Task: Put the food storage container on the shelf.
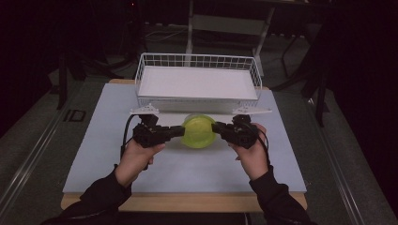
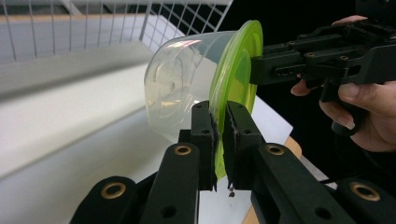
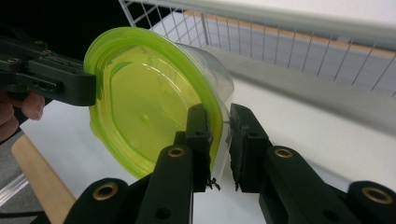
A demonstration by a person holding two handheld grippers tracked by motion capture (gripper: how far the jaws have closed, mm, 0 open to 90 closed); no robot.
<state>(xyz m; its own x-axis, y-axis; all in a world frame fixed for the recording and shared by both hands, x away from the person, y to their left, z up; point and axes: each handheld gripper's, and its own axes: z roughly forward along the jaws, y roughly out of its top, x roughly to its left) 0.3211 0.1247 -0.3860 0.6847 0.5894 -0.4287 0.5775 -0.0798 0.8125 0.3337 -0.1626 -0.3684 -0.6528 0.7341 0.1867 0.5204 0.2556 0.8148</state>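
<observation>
This looked like a lab or test space set up for recording. A pale sheet covered the surface (image 1: 108,154), which had a plain wooden edge and stood on grey carpet in a darkened room. Metal frame legs (image 1: 189,28) stood behind it, and a label reading "ID" (image 1: 74,115) lay on the floor.

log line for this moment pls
left gripper: shut on lid rim | right gripper: shut on lid rim, opposite side | tub: held up, tilted on its side | basket: behind
</observation>
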